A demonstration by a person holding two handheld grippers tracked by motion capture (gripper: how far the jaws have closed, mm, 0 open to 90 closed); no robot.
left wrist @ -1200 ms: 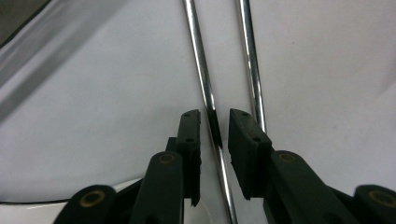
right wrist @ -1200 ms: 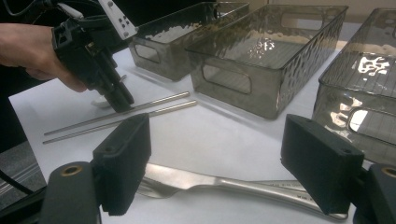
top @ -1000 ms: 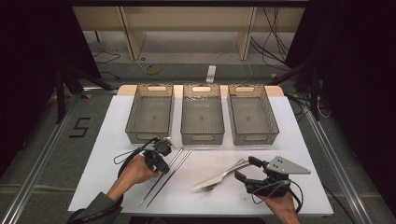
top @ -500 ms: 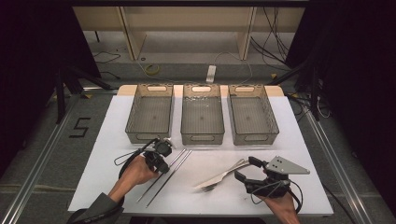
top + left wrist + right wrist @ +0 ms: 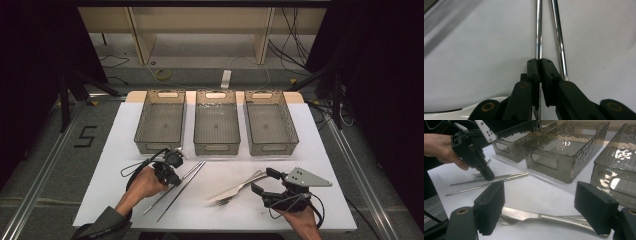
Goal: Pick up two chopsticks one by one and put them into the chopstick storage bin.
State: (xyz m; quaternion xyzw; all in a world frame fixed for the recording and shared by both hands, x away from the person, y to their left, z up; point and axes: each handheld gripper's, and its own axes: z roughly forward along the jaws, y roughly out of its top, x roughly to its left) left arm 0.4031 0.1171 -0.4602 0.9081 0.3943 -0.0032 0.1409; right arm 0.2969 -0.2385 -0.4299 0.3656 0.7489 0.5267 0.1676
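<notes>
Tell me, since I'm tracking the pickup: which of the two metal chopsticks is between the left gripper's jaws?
The left chopstick in the left gripper view: the left gripper has closed on it, while the other chopstick lies free beside the jaws.

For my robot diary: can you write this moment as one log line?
left gripper: shut on chopstick | right gripper: open above fork | bins: empty

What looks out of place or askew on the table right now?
Nothing stands out. The three bins sit upright in a row, and nothing is spilled. The left gripper is shut on one chopstick; the other chopstick lies beside it. The right gripper is open over the fork.
</notes>
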